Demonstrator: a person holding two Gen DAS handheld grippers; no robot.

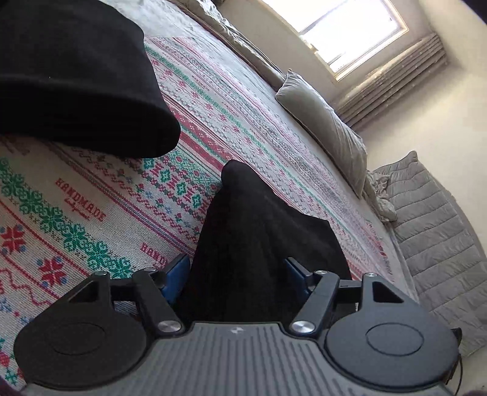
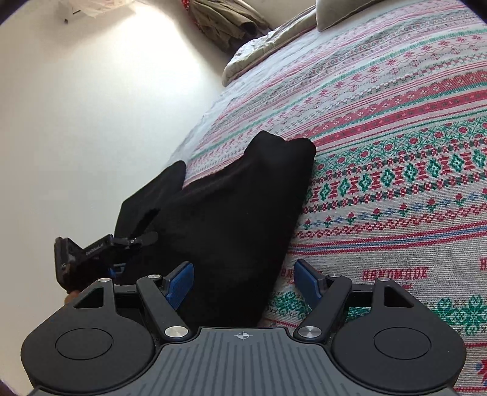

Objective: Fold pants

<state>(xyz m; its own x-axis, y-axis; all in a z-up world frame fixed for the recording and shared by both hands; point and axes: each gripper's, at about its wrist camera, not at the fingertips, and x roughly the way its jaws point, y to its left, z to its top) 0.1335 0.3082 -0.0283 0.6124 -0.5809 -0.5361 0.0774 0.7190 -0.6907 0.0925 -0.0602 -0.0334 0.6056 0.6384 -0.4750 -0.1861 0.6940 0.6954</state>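
Observation:
The black pants [image 2: 237,213] lie bunched along the edge of the bed, with one part drooping over the side. My right gripper [image 2: 243,281] is open; the cloth fills the left half of its gap and bare bedspread shows beside the right finger [image 2: 306,280]. In the left wrist view a ridge of the pants [image 1: 258,243] runs up between the blue pads of my left gripper [image 1: 236,272], which stands open around it. A second thick black fold [image 1: 76,76] rests at the upper left. The left gripper's housing [image 2: 91,248] shows at the bed's edge in the right wrist view.
A patterned red, green and white bedspread [image 1: 91,213] covers the bed. Grey pillows [image 1: 322,121] and a grey quilt [image 1: 435,243] lie along the far side under a window [image 1: 350,27] and radiator [image 1: 392,76]. A white wall [image 2: 91,121] flanks the bed; crumpled clothes [image 2: 225,21] lie beyond.

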